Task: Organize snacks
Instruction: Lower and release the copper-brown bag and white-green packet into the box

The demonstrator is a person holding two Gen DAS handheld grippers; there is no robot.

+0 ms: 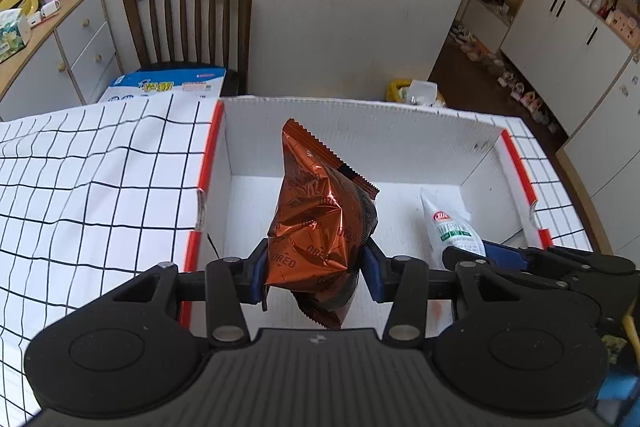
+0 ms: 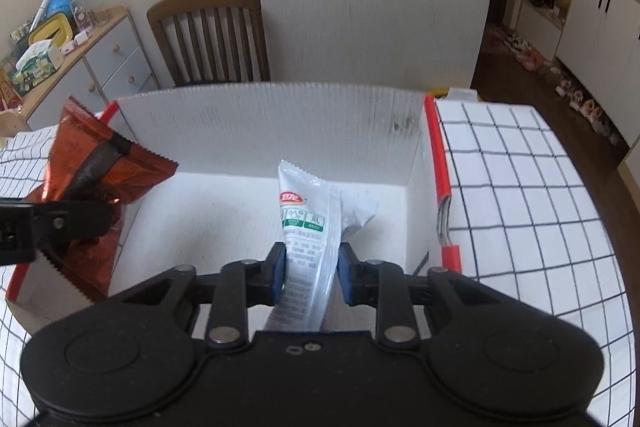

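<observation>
Gripper around Oreo packet

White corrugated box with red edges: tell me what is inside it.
The white corrugated box shows only bare white floor; both held packets hang above it. The grippers hide its near floor.

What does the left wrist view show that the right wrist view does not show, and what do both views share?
Only the left wrist view shows the blue and white package on the chair seat and the yellow bag behind the box.

Only the right wrist view shows the printed back of the white packet between the right gripper fingers.

Both show the white box, the orange Oreo bag in the left gripper, the wooden chair and the checked tablecloth.
</observation>
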